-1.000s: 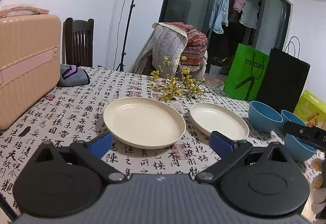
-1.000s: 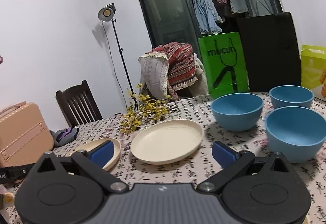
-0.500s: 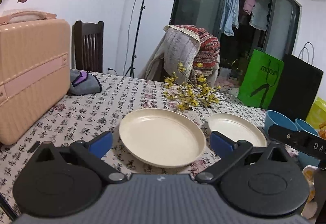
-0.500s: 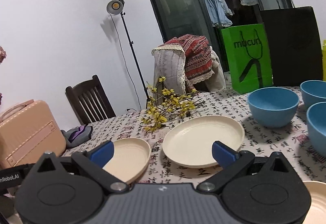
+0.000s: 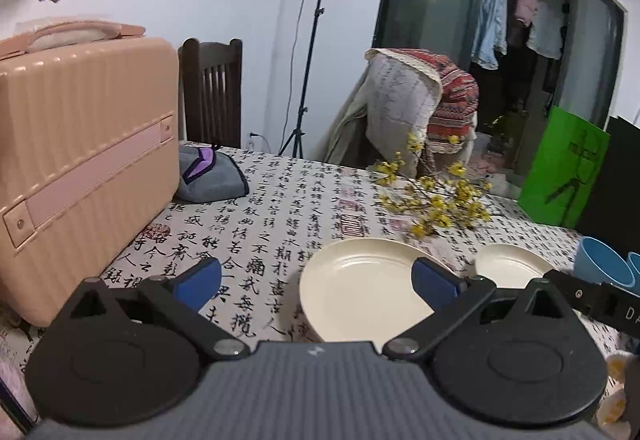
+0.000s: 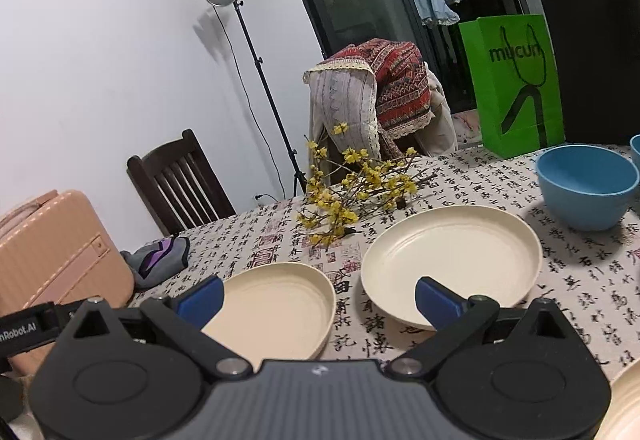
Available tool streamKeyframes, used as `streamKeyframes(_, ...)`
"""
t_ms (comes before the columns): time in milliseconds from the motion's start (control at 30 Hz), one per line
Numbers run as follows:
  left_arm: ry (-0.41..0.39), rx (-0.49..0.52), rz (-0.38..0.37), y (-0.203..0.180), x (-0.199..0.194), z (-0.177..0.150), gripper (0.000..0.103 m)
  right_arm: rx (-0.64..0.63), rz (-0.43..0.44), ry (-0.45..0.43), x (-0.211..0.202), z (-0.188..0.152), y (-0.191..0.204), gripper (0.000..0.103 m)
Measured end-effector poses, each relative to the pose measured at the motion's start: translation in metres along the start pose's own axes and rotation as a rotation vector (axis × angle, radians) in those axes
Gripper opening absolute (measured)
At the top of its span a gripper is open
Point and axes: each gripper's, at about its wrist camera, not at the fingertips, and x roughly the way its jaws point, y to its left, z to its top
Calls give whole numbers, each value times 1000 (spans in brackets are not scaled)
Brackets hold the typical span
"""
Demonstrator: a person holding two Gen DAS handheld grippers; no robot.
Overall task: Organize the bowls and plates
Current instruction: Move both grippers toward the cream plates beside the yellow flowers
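**Plates and bowls, unsorted, on calligraphy tablecloth**

Two cream plates, left (image 6: 276,304) and right (image 6: 452,260), lay apart at lower centre, both empty. Blue bowl (image 6: 586,185), right edge, empty. Right gripper (image 6: 318,298) and left gripper (image 5: 316,280) hovered, jaws apart, holding nothing, likely choosing a first plate. Yellow flower sprig (image 6: 356,187) behind.

Left tool (image 5: 316,282) held level and low, blue fingertips (image 5: 198,280) spread wide, nothing between. Right tool (image 6: 318,298) same pose, pads (image 6: 436,300) wide apart, empty. Possibly part of a hand at far lower right of left view, too blurred.
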Motion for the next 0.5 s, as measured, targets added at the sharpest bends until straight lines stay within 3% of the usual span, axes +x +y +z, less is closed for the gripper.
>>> streamKeyframes(500,24,-82,61,9,61,25,103,37,-81,-5,63,19,19,103)
